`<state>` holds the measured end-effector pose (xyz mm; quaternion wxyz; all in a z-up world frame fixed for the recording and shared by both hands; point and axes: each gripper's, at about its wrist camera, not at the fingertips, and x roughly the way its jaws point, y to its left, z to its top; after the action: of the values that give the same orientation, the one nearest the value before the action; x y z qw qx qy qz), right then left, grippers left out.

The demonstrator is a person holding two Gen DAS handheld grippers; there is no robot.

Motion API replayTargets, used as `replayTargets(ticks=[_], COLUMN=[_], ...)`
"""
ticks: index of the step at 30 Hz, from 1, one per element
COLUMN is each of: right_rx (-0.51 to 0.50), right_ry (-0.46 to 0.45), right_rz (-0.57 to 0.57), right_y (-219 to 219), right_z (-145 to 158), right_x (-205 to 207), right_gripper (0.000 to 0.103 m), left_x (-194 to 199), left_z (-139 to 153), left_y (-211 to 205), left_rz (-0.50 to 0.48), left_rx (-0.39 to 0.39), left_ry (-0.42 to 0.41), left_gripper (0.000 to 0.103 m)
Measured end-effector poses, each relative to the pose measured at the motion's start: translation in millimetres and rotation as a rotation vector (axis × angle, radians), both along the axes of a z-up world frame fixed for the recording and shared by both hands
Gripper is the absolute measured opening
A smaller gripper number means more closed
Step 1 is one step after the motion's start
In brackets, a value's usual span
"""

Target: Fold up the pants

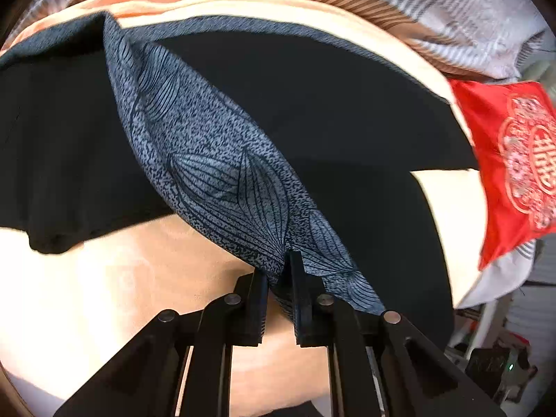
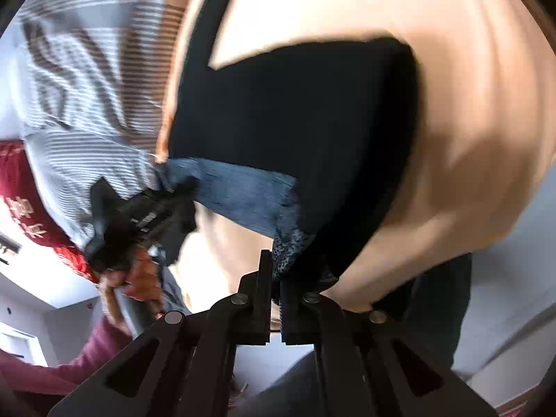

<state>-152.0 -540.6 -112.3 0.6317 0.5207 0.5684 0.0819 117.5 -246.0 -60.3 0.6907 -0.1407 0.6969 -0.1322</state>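
Observation:
The pants (image 1: 312, 104) are dark navy with a grey-blue leaf-print side panel (image 1: 215, 160). They lie spread on a peach bed sheet (image 1: 139, 271). My left gripper (image 1: 279, 271) is shut on the printed panel's edge and lifts it off the bed. In the right wrist view my right gripper (image 2: 276, 278) is shut on another part of the printed edge (image 2: 288, 246) of the pants (image 2: 295, 132). The left gripper (image 2: 139, 219) shows there at left, held by a hand, with the printed strip (image 2: 243, 194) stretched between the two grippers. That view is motion-blurred.
A striped grey-brown duvet (image 1: 451, 10) lies at the bed's far side. A red embroidered cushion (image 1: 514, 160) sits at the right. The bed's edge and floor clutter (image 1: 493, 358) show at lower right. The person's maroon sleeve (image 2: 69, 365) is at lower left.

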Motion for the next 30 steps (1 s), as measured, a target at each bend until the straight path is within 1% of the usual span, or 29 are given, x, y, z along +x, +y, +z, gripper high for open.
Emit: replayTargets(ticks=[3,5,8,10,11,13,14,17,21,25,28,30], right_rx=[0.005,-0.004,-0.042,-0.050,-0.035,0.013,0.031,0.063,0.074,0.010,-0.036,-0.062], right_ry=[-0.041,-0.071,-0.090,-0.073,-0.061,-0.065,-0.079,-0.122,-0.192,-0.260,-0.297,-0.278], right_rz=[-0.032,-0.038,-0.009,0.021,0.023,0.023,0.025,0.036,0.052,0.108,0.148,0.165], right_y=[-1,-1,-1,2,2,-1,-5,-23,-57,-96,-124,-142], right_z=[19,31,40,38,35,33,35,48,77,102,113,108], right_x=[6,12,17,21,23,27,29,47,91,156,211,252], right_gripper=[0.003,0.003,0.003,0.004,0.004,0.003,0.003,0.003,0.003,0.003,0.003,0.003], left_x=[1,6,15,17,16,18,15,23,53,93,127,149], left_z=[18,26,27,25,24,28,34,48,66,75,74,64], left_y=[7,4,-2,-3,-2,-2,5,1,-11,-33,-48,-58], left_rz=[-0.024,-0.035,-0.045,-0.039,-0.030,-0.012,-0.007,0.012,0.018,0.026,0.043,0.053], left_rx=[-0.040,-0.061,-0.065,-0.063,-0.064,-0.066,-0.065,-0.071,-0.054,-0.028,-0.018,0.006], left_ry=[-0.033,-0.053,-0.054,-0.039,-0.032,-0.032,-0.039,-0.056,-0.089,-0.130,-0.152,-0.150], left_gripper=[0.013,0.013,0.013,0.013,0.013,0.013,0.013,0.013,0.013,0.013,0.013,0.013])
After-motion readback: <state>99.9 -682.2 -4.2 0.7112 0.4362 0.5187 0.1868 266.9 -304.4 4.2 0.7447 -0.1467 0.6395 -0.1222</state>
